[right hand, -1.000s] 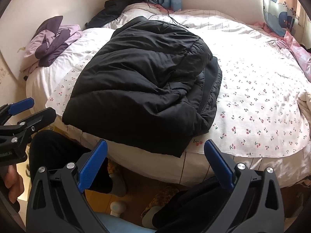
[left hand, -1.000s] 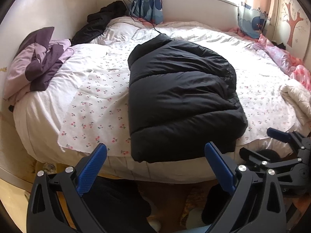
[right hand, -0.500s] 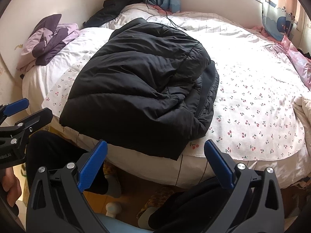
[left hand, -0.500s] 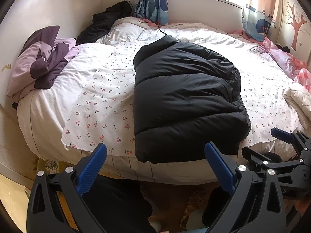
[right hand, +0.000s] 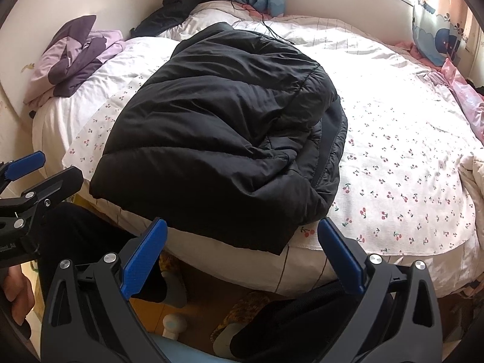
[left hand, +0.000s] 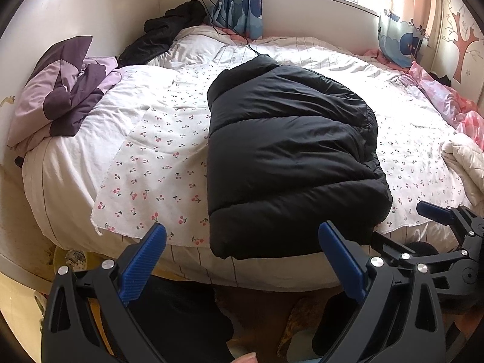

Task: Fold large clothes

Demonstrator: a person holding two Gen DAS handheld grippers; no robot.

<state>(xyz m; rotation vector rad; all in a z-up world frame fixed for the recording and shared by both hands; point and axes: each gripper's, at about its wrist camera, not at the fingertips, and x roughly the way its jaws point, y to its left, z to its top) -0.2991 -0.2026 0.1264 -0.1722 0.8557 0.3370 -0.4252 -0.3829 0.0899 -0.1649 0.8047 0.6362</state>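
A folded black puffer jacket (left hand: 290,163) is seen lying on the cherry-print sheet (left hand: 157,163) of the bed, ahead of and mostly between the wide-spread, empty blue fingers (left hand: 142,260) of the left gripper (left hand: 242,257), its near hem hanging just over the bed edge. From the right gripper (right hand: 242,254), whose fingers (right hand: 340,257) are likewise held wide apart with nothing between them, the jacket is viewed ahead and slightly toward the left finger. A purple quilt (left hand: 60,90) is bunched well beyond the left finger, and a second dark garment (left hand: 169,36) is heaped at the far corner of the bed.
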